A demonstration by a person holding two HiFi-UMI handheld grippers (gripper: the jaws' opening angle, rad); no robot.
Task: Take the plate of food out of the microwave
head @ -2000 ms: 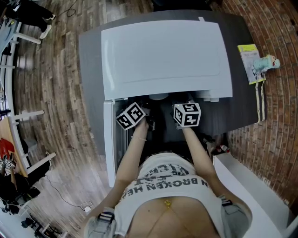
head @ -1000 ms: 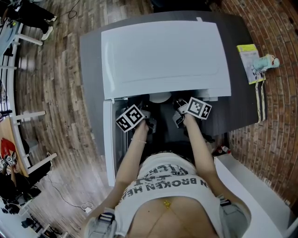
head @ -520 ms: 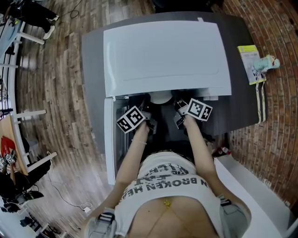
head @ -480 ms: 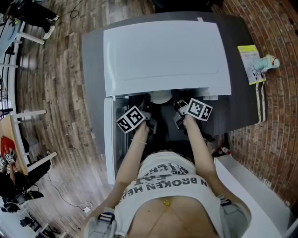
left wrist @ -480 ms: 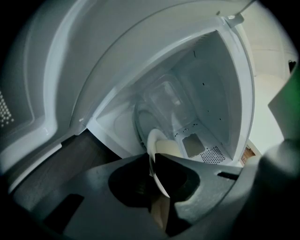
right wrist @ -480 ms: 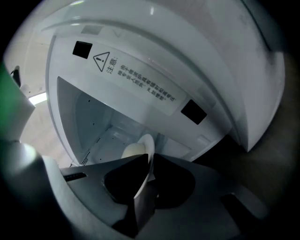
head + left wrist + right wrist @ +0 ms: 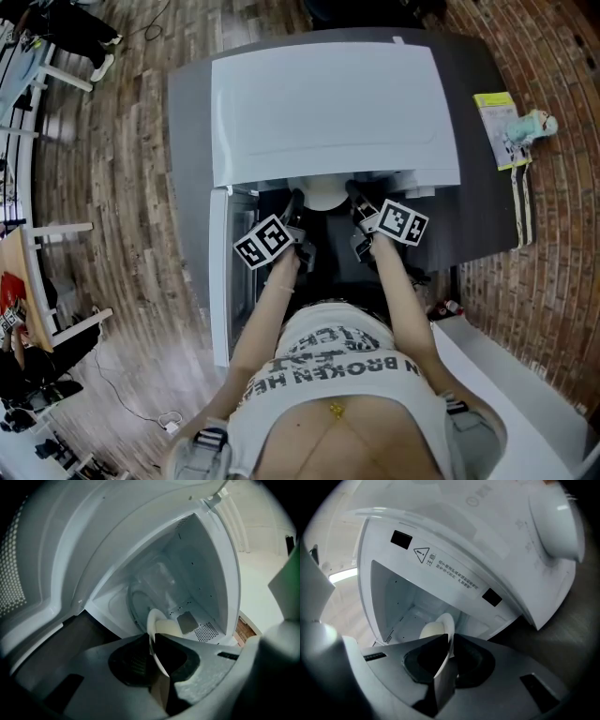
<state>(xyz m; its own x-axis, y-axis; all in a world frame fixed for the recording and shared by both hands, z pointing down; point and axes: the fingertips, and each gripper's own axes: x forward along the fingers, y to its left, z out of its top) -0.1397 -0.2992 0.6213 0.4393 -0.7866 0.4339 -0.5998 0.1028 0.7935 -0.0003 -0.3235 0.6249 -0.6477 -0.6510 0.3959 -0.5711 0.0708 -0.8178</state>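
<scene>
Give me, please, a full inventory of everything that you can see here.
microwave: one, white, on the table, door open
table: one, dark grey, under the microwave
plate: one, white, at the microwave's opening
food: one piece, cream, on the plate
packet: one, yellow-green, at the table's right edge
floor: one, brown wood, left of the table
left tool: one, grey, shut on the plate's rim
right tool: one, grey, shut on the plate's rim
</scene>
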